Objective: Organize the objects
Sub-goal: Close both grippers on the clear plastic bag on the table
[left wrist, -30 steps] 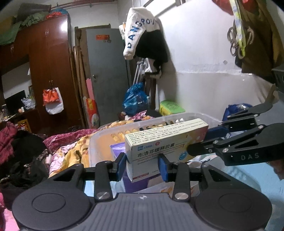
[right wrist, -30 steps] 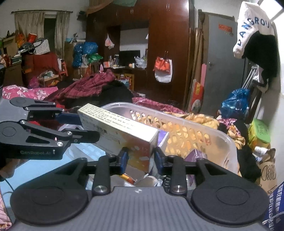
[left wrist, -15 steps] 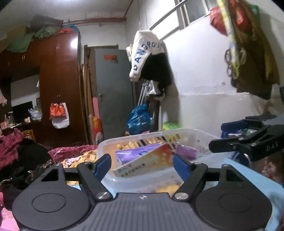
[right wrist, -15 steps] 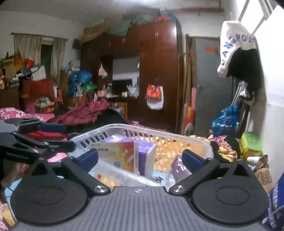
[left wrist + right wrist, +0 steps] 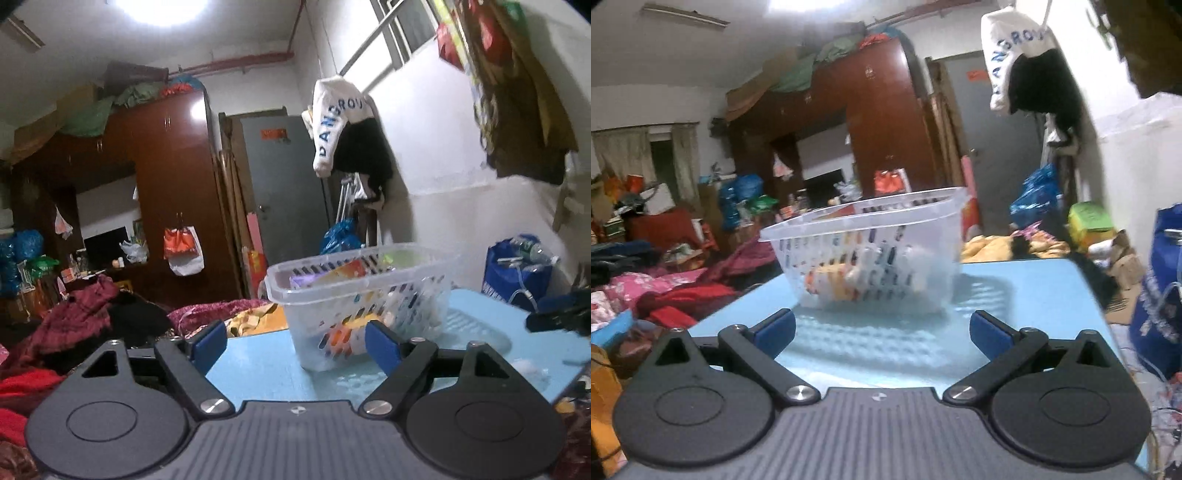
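A clear plastic basket (image 5: 369, 295) (image 5: 879, 266) with slotted walls stands on the light blue table (image 5: 266, 365) (image 5: 1027, 291). Boxes show inside it, among them a purple one (image 5: 303, 281) and an orange-and-white one (image 5: 343, 269). My left gripper (image 5: 297, 341) is open, low over the table, a short way in front of the basket, with nothing between its blue pads. My right gripper (image 5: 882, 328) is open too, empty, back from the basket. The tip of the right gripper (image 5: 557, 314) shows at the right edge of the left wrist view.
Piled clothes (image 5: 676, 291) lie left of the table. A blue bag (image 5: 517, 273) stands by the white wall on the right. A dark wardrobe (image 5: 166, 206) and a grey door (image 5: 288, 199) are behind. A small white scrap (image 5: 528, 367) lies on the table.
Both grippers held the white medicine box over the basket, then opened and left it inside. Since then both have drawn back and down to table level, still open.
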### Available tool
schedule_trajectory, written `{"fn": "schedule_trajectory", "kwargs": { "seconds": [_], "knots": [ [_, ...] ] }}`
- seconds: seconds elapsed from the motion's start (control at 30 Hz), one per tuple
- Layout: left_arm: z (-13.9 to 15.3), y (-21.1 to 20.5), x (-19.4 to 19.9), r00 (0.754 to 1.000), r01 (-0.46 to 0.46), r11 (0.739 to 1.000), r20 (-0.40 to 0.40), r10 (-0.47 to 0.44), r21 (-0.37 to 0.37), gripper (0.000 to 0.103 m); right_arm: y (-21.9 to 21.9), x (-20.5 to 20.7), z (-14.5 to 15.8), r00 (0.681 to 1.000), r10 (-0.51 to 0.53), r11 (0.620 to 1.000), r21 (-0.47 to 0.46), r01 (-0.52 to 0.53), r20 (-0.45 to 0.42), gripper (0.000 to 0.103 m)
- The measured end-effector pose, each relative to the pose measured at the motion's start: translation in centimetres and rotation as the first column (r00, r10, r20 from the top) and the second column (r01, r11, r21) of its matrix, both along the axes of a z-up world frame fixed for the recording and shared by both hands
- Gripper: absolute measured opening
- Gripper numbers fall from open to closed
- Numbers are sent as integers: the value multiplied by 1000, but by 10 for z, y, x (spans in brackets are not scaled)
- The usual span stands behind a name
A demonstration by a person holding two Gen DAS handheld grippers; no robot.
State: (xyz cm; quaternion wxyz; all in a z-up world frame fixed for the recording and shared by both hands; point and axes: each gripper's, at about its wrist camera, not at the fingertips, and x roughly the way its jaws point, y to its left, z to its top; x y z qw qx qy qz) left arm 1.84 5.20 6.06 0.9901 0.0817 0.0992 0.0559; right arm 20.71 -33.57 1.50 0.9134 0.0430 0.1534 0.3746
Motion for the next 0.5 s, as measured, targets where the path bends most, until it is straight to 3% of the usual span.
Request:
{"fn": "schedule_trajectory", "kwargs": {
  "seconds": [0.2, 0.37, 0.5],
  "knots": [
    [-11, -12, -9, 998, 60, 998, -27, -60, 30, 90, 12, -8, -13, 998, -40, 997, -64, 43, 49, 103],
    [-60, -2, 30, 982, 119, 987, -135, -134, -112, 90, 11, -7, -37, 997, -67, 993, -96, 71, 44, 102],
    [-92, -1, 50, 974, 136, 976, -160, -163, -168, 89, 13, -14, -53, 996, -74, 988, -129, 79, 46, 90]
  ]
}}
